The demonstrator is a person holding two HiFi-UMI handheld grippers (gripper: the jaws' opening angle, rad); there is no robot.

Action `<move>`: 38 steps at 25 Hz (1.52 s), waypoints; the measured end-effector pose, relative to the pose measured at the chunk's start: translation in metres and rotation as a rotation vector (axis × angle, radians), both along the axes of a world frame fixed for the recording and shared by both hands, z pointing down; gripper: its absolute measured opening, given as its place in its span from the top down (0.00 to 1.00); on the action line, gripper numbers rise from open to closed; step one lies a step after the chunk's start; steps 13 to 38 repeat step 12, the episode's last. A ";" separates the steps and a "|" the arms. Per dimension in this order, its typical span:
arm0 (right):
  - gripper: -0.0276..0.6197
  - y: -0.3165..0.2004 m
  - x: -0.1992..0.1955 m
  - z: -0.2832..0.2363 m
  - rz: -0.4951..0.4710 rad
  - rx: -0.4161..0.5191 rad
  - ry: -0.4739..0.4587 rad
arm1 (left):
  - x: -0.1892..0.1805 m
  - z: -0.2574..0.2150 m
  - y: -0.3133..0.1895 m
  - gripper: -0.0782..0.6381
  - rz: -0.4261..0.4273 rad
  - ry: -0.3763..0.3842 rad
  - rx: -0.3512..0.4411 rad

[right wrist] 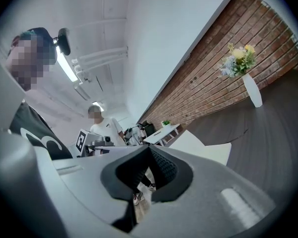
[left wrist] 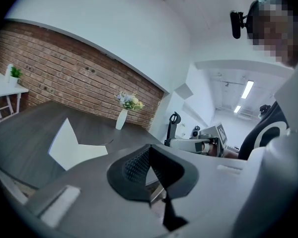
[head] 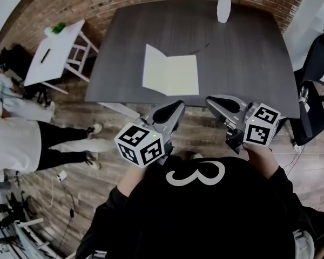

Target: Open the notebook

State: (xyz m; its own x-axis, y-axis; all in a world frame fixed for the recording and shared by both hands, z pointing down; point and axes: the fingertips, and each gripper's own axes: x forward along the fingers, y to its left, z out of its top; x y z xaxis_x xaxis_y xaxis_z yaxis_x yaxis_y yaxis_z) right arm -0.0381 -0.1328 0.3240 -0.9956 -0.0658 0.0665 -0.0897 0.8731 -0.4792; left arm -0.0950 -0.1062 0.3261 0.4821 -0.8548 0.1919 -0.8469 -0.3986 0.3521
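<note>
While your left claw (head: 171, 112) and right claw (head: 222, 103) hang shut and empty, the notebook (head: 175, 75) lies ahead, nearer the left.

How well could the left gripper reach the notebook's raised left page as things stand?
Probably yes: the left gripper hangs shut off the near edge of the table, nothing stands between it and the notebook, and the vase stands far behind. Its jaws would need opening.
</note>
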 end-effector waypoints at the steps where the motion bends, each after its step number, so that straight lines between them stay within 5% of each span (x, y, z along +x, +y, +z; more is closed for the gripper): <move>1: 0.96 -0.001 -0.002 0.001 0.001 0.004 0.003 | 0.000 -0.001 0.000 0.87 0.004 -0.008 0.004; 38: 0.96 -0.003 -0.010 0.018 0.003 -0.026 0.021 | -0.002 0.014 -0.006 0.87 0.015 -0.008 -0.029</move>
